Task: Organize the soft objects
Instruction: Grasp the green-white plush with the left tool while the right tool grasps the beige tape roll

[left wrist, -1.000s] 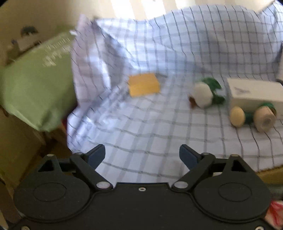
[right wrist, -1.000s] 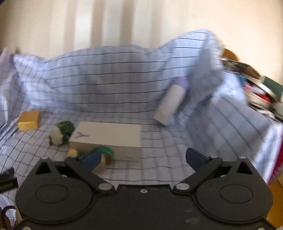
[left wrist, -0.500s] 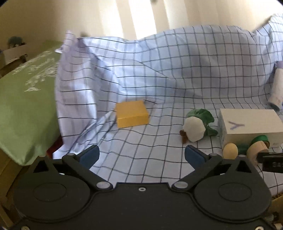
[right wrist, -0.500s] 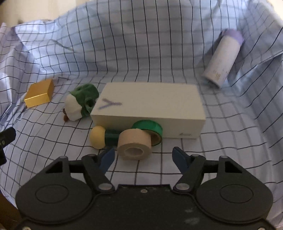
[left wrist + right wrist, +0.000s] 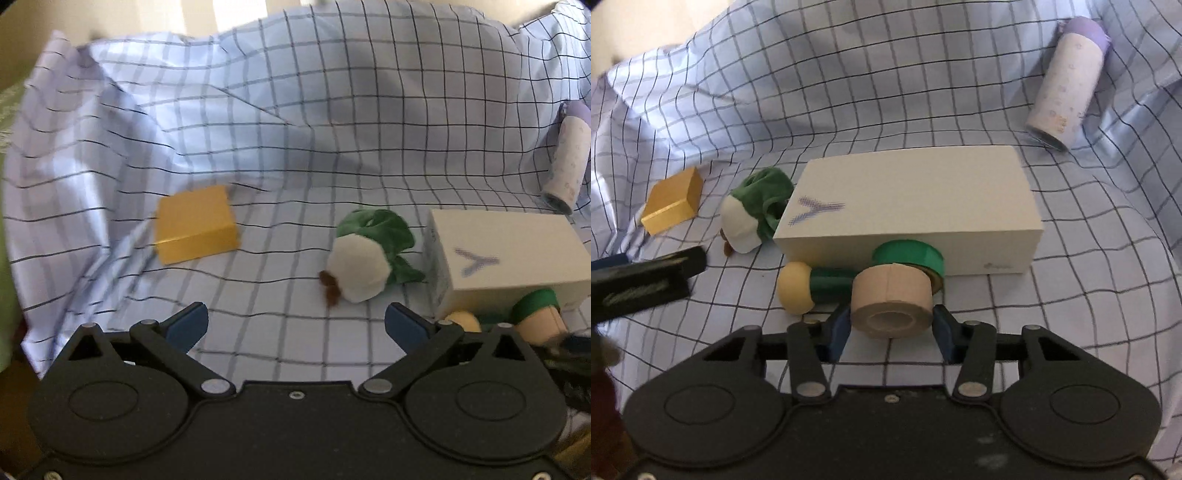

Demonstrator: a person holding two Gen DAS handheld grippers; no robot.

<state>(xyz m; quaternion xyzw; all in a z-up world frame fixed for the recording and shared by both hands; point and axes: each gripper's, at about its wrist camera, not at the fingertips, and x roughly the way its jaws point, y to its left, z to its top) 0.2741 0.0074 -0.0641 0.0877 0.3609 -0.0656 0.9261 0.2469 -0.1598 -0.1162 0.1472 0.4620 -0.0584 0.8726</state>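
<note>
Nearest the right wrist camera, at 6 o'clock, the right hand-held gripper (image 5: pixel 891 328) is closing, its blue fingers (image 5: pixel 837 330) either side of a tan tape roll (image 5: pixel 890 304) lying on its side; whether the pads press it I cannot tell. Touching behind it: one green tape roll (image 5: pixel 912 256), and at 9 o'clock one peg toy with a cream ball head and green shaft (image 5: pixel 809 288). One white box (image 5: pixel 908 206), closed, marked with a purple Y. At 10 o'clock, one plush radish, white body, green leaves (image 5: pixel 753 212), against the box end. Beyond, one yellow block (image 5: pixel 672 201). At 1 o'clock, one lilac-capped cylinder (image 5: pixel 1067 81). Checked cloth (image 5: pixel 849 92) underlies everything. Left hand-held gripper (image 5: pixel 295 325) spread wide, holding nothing.
</note>
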